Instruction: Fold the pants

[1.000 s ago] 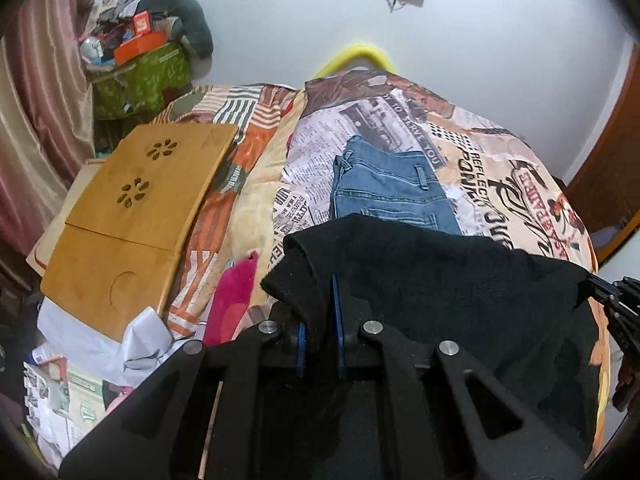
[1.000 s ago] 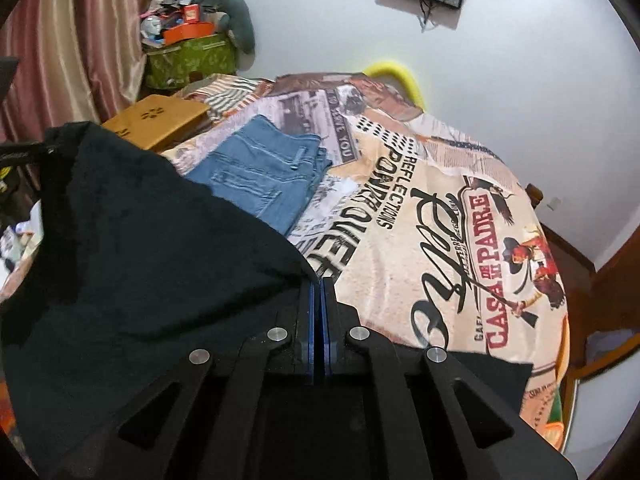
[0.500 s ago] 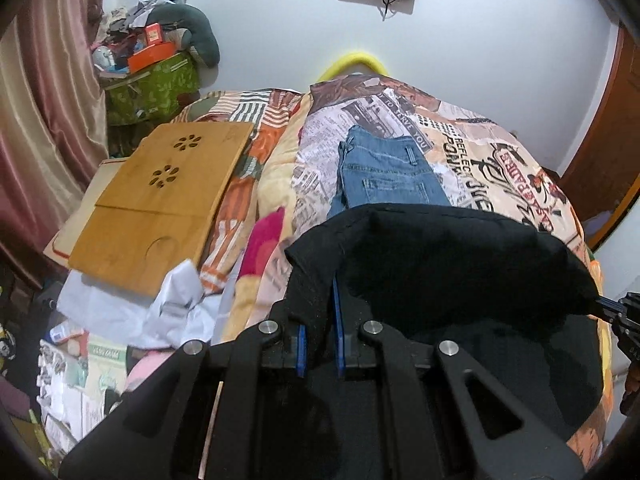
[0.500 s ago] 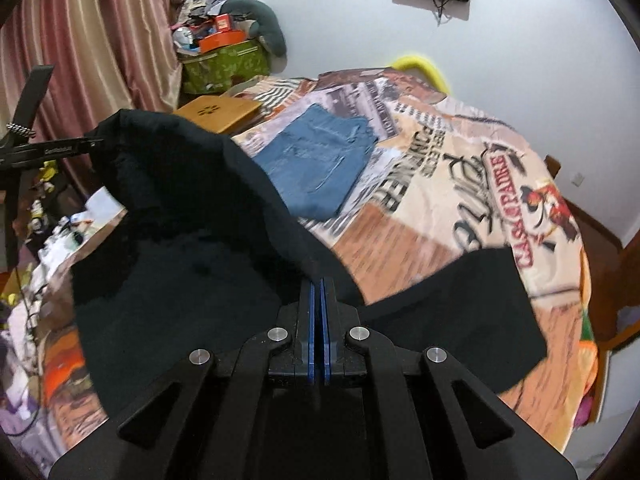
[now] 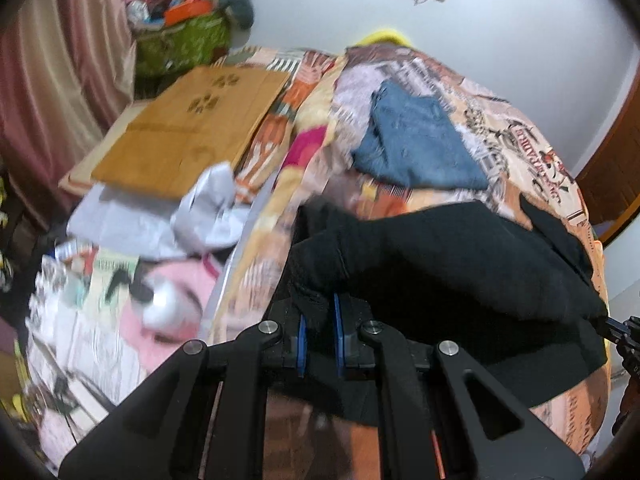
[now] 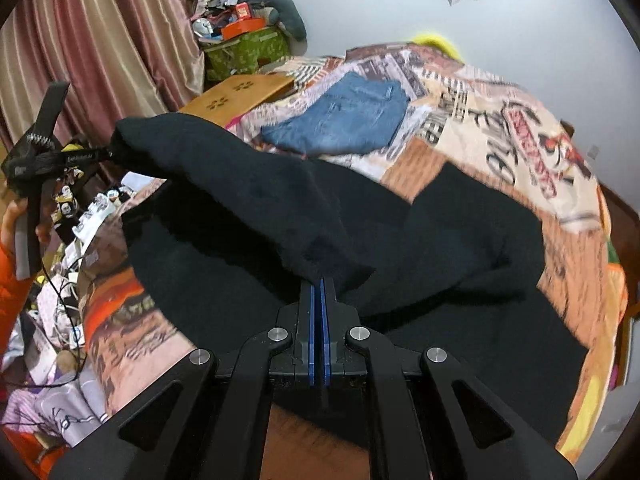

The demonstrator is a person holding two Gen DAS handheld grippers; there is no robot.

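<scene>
gripping the black pants [image 6: 248, 200] at two spots, left gripper [image 5: 319, 334] jaws clamped on a bunched edge, right gripper [image 6: 319, 312] jaws clamped together on another edge; stretching that edge above the bed [image 6: 500, 140], the rest lying on the printed cover just in front of folded jeans [image 6: 344, 120].

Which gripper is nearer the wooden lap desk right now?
Left. The left gripper grips the black pants on the wooden lap desk's side; the right gripper holds the far end.
</scene>
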